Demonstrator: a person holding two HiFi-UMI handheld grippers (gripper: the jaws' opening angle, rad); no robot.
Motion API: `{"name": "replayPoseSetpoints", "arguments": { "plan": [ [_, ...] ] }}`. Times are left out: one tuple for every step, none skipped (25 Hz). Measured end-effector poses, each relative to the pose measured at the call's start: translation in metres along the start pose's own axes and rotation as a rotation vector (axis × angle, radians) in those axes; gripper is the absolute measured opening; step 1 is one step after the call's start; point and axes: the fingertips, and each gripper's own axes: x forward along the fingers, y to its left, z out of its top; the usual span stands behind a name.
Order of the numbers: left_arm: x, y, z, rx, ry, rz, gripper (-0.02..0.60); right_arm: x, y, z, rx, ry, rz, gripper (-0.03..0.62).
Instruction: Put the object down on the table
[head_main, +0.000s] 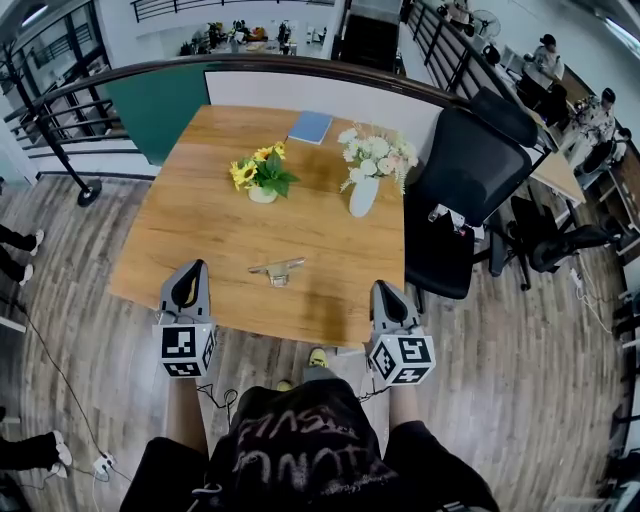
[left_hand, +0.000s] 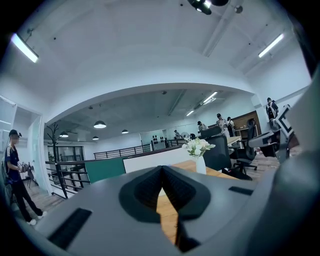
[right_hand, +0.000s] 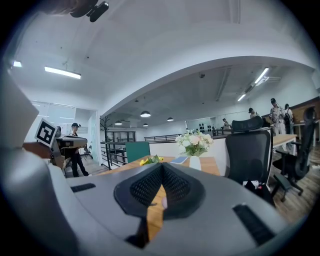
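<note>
Wooden table (head_main: 190, 240): vase (head_main: 363, 197) of white flowers (head_main: 375, 155), pot (head_main: 262, 195) of sunflowers (head_main: 255, 168).

This is an open-plan office on an upper level. The wooden table (head_main: 200, 240) has a black swivel chair (head_main: 470, 170) at its right side, and beyond that chair people (head_main: 548, 55) sit and stand by a row of desks (head_main: 555, 175). Behind the table run a low partition with a teal panel (head_main: 170, 120) and a curved black railing (head_main: 60, 110). Long strip lights (left_hand: 272, 45) are fixed to the white ceiling above the table, and wood-look flooring (head_main: 520, 380) lies all around it.
</note>
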Motion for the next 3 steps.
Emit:
{"name": "replayPoseSetpoints", "arguments": {
  "plan": [
    [-0.0001,0.0001,0.0003,-0.007,-0.002,-0.002,0.012,0.0008,0.0005,0.0002,-0.001,0.001,0.004,0.005],
    [-0.0001,0.0002,0.0007,-0.013,-0.005,-0.004,0.012,0.0016,0.0011,0.0005,-0.002,0.001,0.007,0.005],
    [-0.0001,0.0003,0.001,-0.019,-0.007,-0.006,0.012,0.0024,0.0017,0.0009,-0.004,0.001,0.011,0.005]
  ]
}}
